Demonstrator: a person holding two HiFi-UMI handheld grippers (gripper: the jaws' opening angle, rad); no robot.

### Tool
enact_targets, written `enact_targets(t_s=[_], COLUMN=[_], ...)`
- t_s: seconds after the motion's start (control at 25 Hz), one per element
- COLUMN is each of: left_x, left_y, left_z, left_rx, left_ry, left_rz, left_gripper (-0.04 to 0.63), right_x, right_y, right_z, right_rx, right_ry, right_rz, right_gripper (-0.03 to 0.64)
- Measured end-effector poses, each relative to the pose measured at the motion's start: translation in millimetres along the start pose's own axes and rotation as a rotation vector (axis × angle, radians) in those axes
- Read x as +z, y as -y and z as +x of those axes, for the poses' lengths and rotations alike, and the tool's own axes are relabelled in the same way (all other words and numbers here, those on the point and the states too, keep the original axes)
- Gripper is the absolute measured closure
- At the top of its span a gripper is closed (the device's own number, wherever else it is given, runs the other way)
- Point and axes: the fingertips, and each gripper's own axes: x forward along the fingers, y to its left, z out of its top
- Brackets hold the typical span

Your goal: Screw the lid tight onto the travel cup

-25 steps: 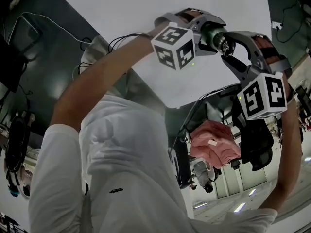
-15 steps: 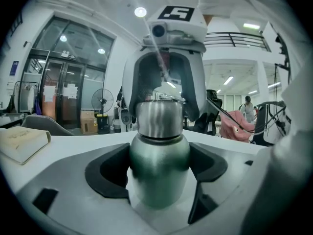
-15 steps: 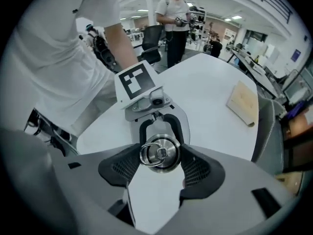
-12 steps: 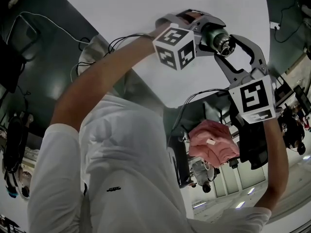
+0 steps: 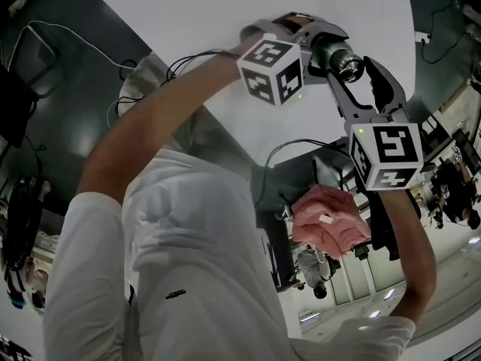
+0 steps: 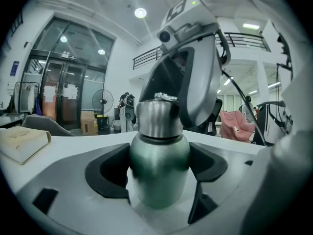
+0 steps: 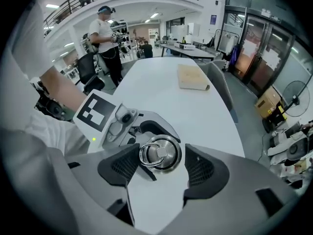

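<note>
The green travel cup (image 5: 328,51) is held out over the white table (image 5: 225,6), with my left gripper (image 5: 319,50) shut on its body. In the left gripper view the cup (image 6: 159,163) fills the space between the dark pads, and the steel lid (image 6: 156,119) sits on top. My right gripper (image 5: 355,70) points at the lid (image 5: 347,60) from below. The right gripper view looks straight at the lid (image 7: 159,154) and its ring, centred between the open jaws (image 7: 159,168) with a small gap on each side.
A tan folded cloth (image 7: 193,77) lies further along the table. A pink cloth (image 5: 331,220) hangs over a chair beside it. A person (image 7: 105,33) stands at the far end, and a floor fan (image 6: 102,102) stands by the glass doors.
My right gripper has swung and turned about the lid, so its marker cube has moved left and now faces the head camera. The left gripper and cup stayed put.
</note>
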Motion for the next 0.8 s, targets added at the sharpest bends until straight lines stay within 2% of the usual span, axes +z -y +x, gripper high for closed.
enact_targets(t_s=[0.2,0.32,0.48,0.6,0.8], left_x=[0,-1,0,0,-1], left_y=[-1,0,0,0,0], left_z=[1,0,0,1,0], left_rx=[-0.002,-0.006,-0.008,-0.011,-0.015], left_ry=[0.005,0.005,0.006,0.007,0.006], left_rz=[0.001,-0.001,0.001,0.002,0.002], left_gripper=[0.242,0.242,0.242,0.242,0.242], right_x=[5,6,8,11,12], right_y=[-3,-7,-2,-3,-10], right_z=[-10,-18,-27,-34,-38], right_rx=[0.017,0.045,0.039,0.078,0.164], right_ry=[0.021,0.015,-0.010,-0.042,-0.087], right_rz=[-0.093,-0.129,-0.216,-0.335,-0.596], right_gripper=[0.345,0.344,0.345,0.345,0.345])
